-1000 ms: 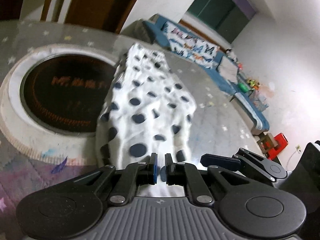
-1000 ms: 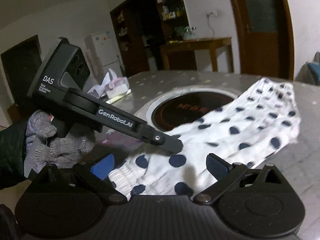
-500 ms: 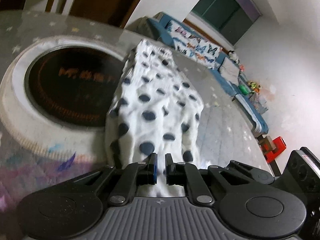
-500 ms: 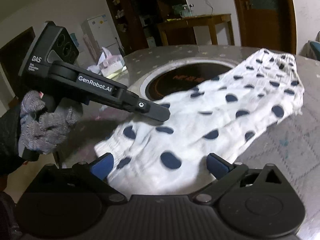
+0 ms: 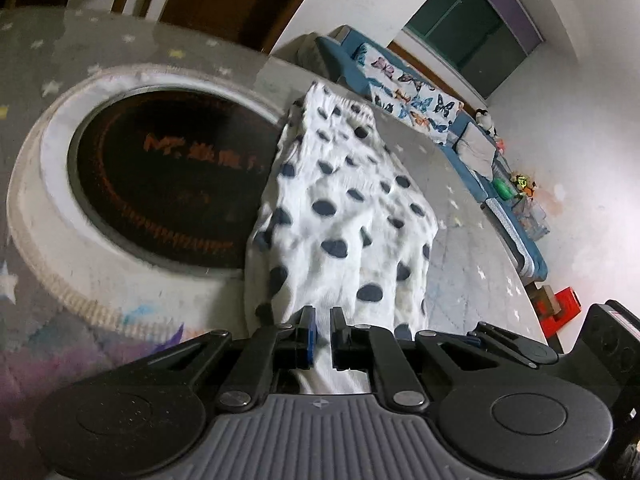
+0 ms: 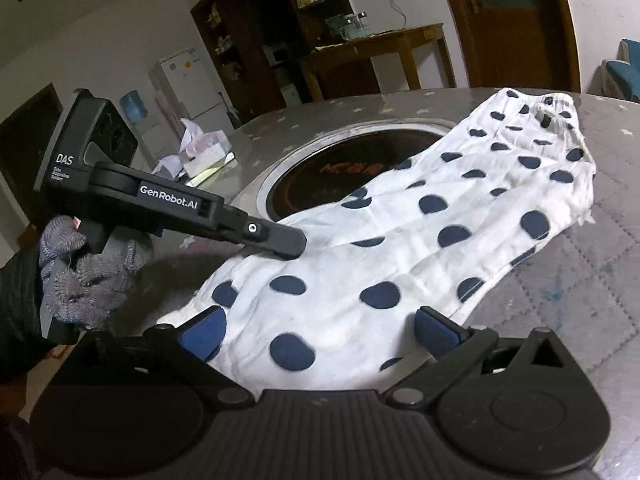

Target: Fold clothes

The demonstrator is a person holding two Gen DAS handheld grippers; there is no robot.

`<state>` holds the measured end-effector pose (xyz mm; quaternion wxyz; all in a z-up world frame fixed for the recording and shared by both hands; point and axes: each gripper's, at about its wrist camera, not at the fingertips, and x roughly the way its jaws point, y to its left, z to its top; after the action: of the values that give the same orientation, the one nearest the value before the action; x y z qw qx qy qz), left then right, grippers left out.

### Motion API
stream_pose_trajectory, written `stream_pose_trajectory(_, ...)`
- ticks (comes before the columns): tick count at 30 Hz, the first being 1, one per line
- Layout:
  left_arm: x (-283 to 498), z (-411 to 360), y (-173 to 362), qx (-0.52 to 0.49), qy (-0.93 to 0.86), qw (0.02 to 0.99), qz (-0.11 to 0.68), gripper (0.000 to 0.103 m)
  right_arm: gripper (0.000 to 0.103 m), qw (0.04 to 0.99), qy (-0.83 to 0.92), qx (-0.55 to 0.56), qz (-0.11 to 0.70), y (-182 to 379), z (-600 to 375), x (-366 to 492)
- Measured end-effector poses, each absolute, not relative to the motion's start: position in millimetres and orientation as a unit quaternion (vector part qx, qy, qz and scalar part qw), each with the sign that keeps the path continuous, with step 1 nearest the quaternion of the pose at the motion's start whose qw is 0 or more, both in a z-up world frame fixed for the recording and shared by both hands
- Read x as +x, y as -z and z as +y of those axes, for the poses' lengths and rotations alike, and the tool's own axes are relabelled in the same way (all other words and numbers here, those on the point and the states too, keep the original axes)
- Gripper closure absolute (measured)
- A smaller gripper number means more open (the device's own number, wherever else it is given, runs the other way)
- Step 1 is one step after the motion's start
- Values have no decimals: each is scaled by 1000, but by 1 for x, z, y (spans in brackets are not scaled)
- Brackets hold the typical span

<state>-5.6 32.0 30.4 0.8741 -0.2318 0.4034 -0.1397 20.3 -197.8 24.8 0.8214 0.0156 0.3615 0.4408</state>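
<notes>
A white garment with dark blue dots (image 5: 344, 216) lies stretched along the grey table, partly over the round black hob. My left gripper (image 5: 322, 330) is shut on the garment's near edge, with cloth pinched between the blue pads. In the right wrist view the same garment (image 6: 400, 256) runs from the near edge to the far right. My right gripper (image 6: 320, 330) stands open, its blue pads on either side of the garment's near end, with cloth lying between them. The left gripper (image 6: 286, 242) shows there too, clamped on the cloth's left edge and held by a gloved hand (image 6: 76, 276).
A round black hob (image 5: 168, 184) with a white ring is sunk in the grey starred table (image 5: 472, 264). A blue sofa (image 5: 420, 108) stands beyond the table's far side. A tissue pack (image 6: 204, 152) sits at the table's far left, with a wooden desk (image 6: 376, 56) behind.
Both grippers have moved forward over the garment and lifted its near end. The left stays clamped on the cloth, the right stays open.
</notes>
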Motion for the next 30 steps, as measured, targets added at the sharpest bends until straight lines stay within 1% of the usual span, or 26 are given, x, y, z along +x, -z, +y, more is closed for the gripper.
stream_pose_trajectory(5, 20, 19, -37, -221, 149, 875, 404, 94, 0, 836, -426, 36, 344, -32, -201, 41)
stream_pose_trajectory(10, 50, 16, -26, -211, 132, 871, 424, 94, 0, 836, -412, 55, 358, -21, -203, 62)
stream_pose_trajectory(18, 57, 37, -22, -193, 62, 884, 421, 95, 0, 835, -429, 47, 341, -13, -211, 56)
stream_pose_trajectory(23, 66, 26, -28, -164, 62, 894, 412, 94, 0, 836, -435, 53, 331, -11, -215, 54)
stream_pose_trajectory(25, 71, 20, -31, -152, 63, 898, 409, 91, 0, 833, -439, 67, 331, -10, -218, 56)
stream_pose_trajectory(30, 80, 7, -29, -112, 52, 905, 407, 91, 0, 826, -446, 93, 332, -8, -224, 60)
